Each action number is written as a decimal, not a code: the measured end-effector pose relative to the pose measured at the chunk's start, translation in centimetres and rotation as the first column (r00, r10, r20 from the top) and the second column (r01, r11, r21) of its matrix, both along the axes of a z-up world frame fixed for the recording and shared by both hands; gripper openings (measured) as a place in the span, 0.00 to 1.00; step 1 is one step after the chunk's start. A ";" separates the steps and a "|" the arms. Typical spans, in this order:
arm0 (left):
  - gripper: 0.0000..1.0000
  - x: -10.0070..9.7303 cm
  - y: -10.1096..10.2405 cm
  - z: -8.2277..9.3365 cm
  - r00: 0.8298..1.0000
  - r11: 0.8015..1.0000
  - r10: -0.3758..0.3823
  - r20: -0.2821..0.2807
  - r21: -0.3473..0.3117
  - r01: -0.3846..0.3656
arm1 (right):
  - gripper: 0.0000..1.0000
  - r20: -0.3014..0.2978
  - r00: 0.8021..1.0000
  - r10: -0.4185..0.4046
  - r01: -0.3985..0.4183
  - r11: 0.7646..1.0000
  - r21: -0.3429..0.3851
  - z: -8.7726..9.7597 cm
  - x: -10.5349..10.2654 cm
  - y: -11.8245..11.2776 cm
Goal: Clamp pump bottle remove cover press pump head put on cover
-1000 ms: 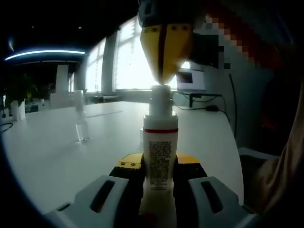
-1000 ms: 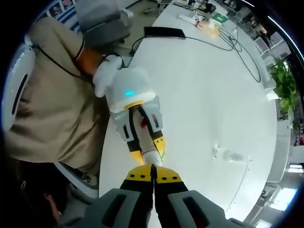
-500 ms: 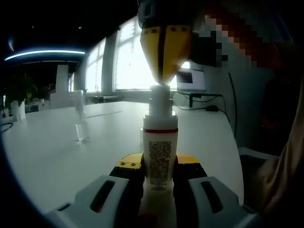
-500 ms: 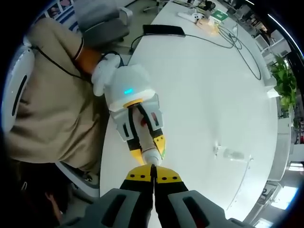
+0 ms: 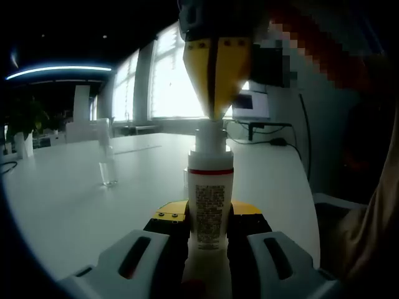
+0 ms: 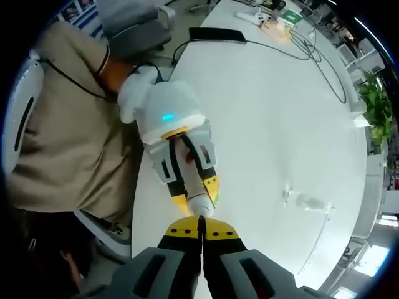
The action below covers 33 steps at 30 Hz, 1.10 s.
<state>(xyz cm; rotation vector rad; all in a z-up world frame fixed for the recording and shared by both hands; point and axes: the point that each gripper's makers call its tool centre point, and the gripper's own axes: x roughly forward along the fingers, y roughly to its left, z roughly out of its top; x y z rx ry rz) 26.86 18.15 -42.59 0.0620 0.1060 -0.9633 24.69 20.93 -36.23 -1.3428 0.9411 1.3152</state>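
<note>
The right tool (image 5: pixel 215 115) has pressed the pump head (image 5: pixel 211 138) lower, its jaws closed together on top. The left tool (image 5: pixel 209 232) grips the pump bottle (image 5: pixel 210 208) upright on the worktop (image 5: pixel 75 199). Beyond the bottle stands the clear cover (image 5: pixel 107 163).

left gripper (image 6: pixel 187 187): white shell, yellow-black fingers (image 6: pixel 212 185) | sleeve (image 6: pixel 56 118): tan

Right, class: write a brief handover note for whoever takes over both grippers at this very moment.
Left gripper: shut on the pump bottle, holding it upright over the white table.
Right gripper: jaws shut, tips on top of the pump head from above.
Clear cover: already off, standing on the table apart from the bottle.
Left to do: finish the press, lift off, put the cover back on.
</note>
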 end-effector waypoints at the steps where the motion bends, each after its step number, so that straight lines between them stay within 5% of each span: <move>1: 0.14 0.0 0.0 0.0 1.000 1.000 0.000 0.000 0.000 0.000 | 0.00 0.000 1.000 0.000 0.000 1.000 -0.002 0.0 0.0 0.0; 33: 0.14 0.1 0.0 0.0 1.000 1.000 0.003 -0.001 0.001 -0.003 | 0.00 0.009 1.000 -0.013 0.012 0.997 0.072 0.8 0.1 0.1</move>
